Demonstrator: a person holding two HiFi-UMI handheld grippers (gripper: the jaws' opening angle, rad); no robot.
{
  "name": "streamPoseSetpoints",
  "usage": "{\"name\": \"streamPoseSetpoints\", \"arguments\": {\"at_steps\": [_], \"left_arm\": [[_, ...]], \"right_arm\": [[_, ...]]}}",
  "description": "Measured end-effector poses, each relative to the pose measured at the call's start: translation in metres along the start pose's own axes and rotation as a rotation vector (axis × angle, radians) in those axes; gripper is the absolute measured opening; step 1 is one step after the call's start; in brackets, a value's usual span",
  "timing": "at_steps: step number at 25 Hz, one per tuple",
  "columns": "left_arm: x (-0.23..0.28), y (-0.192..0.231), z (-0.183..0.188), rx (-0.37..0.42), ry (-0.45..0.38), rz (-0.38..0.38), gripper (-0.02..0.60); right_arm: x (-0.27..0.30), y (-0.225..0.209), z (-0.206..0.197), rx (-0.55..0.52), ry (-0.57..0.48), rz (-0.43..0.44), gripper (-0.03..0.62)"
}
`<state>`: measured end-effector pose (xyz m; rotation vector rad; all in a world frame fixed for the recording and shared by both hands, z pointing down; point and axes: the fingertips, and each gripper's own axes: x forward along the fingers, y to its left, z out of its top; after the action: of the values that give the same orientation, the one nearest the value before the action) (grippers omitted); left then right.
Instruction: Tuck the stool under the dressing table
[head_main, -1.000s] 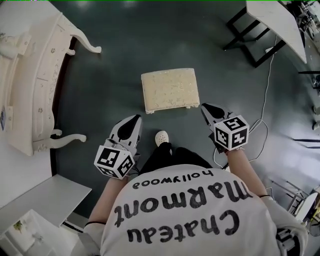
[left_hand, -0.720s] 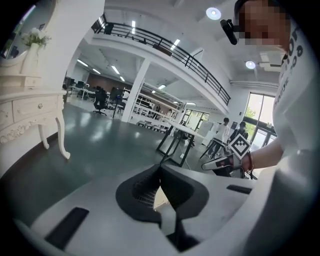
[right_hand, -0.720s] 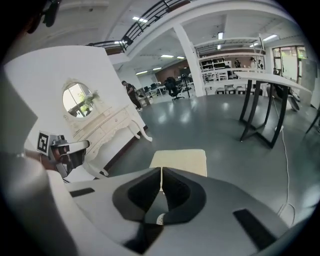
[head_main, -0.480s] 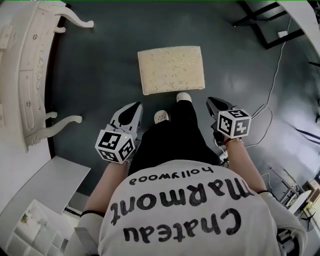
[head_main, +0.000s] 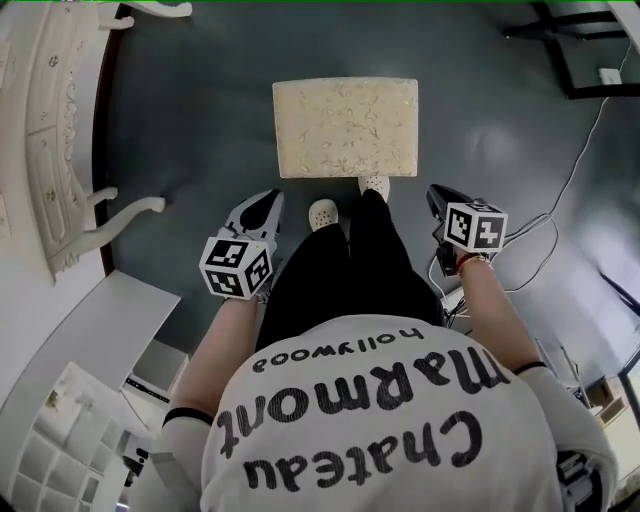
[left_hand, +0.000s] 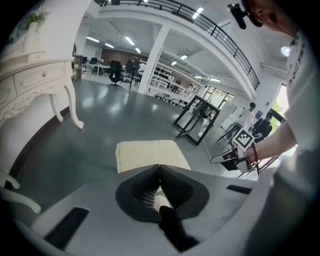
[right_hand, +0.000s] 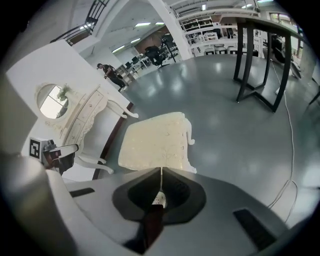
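Nearest to us, the left gripper (left_hand: 159, 169) has its jaws pressed together with nothing pinched; its own view shows only a pale shoe (left_hand: 161, 201) through the hollow behind the tips. The right gripper (right_hand: 161, 171) is likewise closed tight and empty. Only the head view shows us both grippers held low on either side of the person's black-trousered legs, short of the stool and not touching it.

Just beyond the feet stands the stool (head_main: 346, 127), out on the dark floor (head_main: 200, 120) and well apart from the dressing table (head_main: 40, 130), not under it. One shoe sits just at its near edge. Its cream top is a rectangle. In the head view the long axis runs across the picture, with one long edge toward the feet and one short end toward the dressing table at the left.

Only the right gripper view shows us the stool's curled white legs (right_hand: 190, 134) and the oval mirror (right_hand: 51, 101) above the table.

The table's drawers (left_hand: 35, 82) are shut, so we cannot tell what they hold.

Farther off stand a black-framed table (right_hand: 260, 60) and a white cable (head_main: 565, 185) trailing over the floor
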<state>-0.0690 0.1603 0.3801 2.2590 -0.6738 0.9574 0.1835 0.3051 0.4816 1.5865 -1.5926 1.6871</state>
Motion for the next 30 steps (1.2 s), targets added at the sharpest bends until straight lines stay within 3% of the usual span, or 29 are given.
{"name": "streamPoseSetpoints", "arguments": {"at_steps": [7, 10, 13, 17, 18, 19, 20, 24, 27, 30], "left_arm": [[0.053, 0.045, -0.056, -0.182, 0.175, 0.159, 0.023], [0.079, 0.067, -0.071, -0.247, 0.236, 0.153, 0.025], [0.09, 0.078, -0.066, -0.303, 0.238, 0.101, 0.025], [0.11, 0.087, -0.069, -0.269, 0.265, 0.093, 0.028], [0.115, 0.091, -0.07, -0.256, 0.279, 0.093, 0.065], [0.121, 0.095, -0.071, -0.251, 0.293, 0.088, 0.182], [0.125, 0.096, -0.072, -0.251, 0.306, 0.078, 0.26], [0.14, 0.102, -0.083, -0.236, 0.36, 0.043, 0.264], [0.147, 0.1, -0.096, -0.248, 0.4, -0.005, 0.284], [0.155, 0.095, -0.102, -0.203, 0.432, -0.051, 0.292]], "right_arm": [[0.045, -0.047, -0.002, 0.055, 0.126, 0.04, 0.028], [0.071, -0.053, -0.005, 0.042, 0.192, 0.057, 0.028], [0.083, -0.038, -0.003, 0.004, 0.214, 0.104, 0.028], [0.084, -0.033, 0.005, 0.012, 0.204, 0.134, 0.029], [0.088, -0.032, 0.008, 0.028, 0.191, 0.138, 0.033], [0.092, -0.031, 0.01, 0.05, 0.184, 0.144, 0.076], [0.096, -0.03, 0.009, 0.078, 0.185, 0.151, 0.237], [0.112, -0.031, 0.008, 0.131, 0.187, 0.121, 0.261], [0.125, -0.028, 0.006, 0.061, 0.224, 0.08, 0.291], [0.136, -0.028, 0.009, 0.005, 0.268, 0.031, 0.299]]}}
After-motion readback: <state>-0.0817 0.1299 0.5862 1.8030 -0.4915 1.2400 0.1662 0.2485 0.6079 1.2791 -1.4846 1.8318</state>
